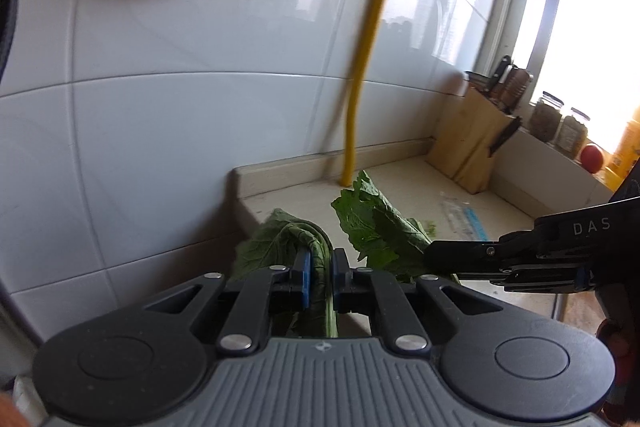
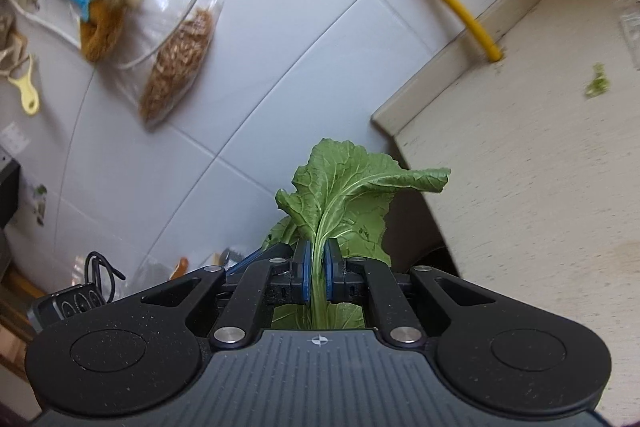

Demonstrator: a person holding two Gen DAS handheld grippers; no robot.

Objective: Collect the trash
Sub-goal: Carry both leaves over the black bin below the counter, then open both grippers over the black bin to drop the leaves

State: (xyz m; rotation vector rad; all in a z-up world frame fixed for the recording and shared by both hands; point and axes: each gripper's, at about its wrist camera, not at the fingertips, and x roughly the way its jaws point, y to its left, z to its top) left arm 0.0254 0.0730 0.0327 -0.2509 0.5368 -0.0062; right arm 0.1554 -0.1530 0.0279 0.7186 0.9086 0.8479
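- Pinching a dark, droopy green leaf [image 1: 288,247] between its blue pads [image 1: 306,277], the left gripper [image 1: 320,277] points toward the white tile wall [image 1: 160,131], just off the end of the counter [image 1: 400,195].
- Reaching in sideways from the window side of the counter, the right gripper [image 1: 436,259] shows in the left view with its tips at a lighter leaf [image 1: 372,227].
- Seen from its own camera, the right gripper [image 2: 318,277] is squeezed on the pale stem of that lighter leaf [image 2: 344,195], which stands up past the pads.
- Both leaves are held up in the air beside the counter's edge, near the yellow pipe [image 1: 360,83].
- A tiny green scrap [image 2: 597,85] lies on the counter top.
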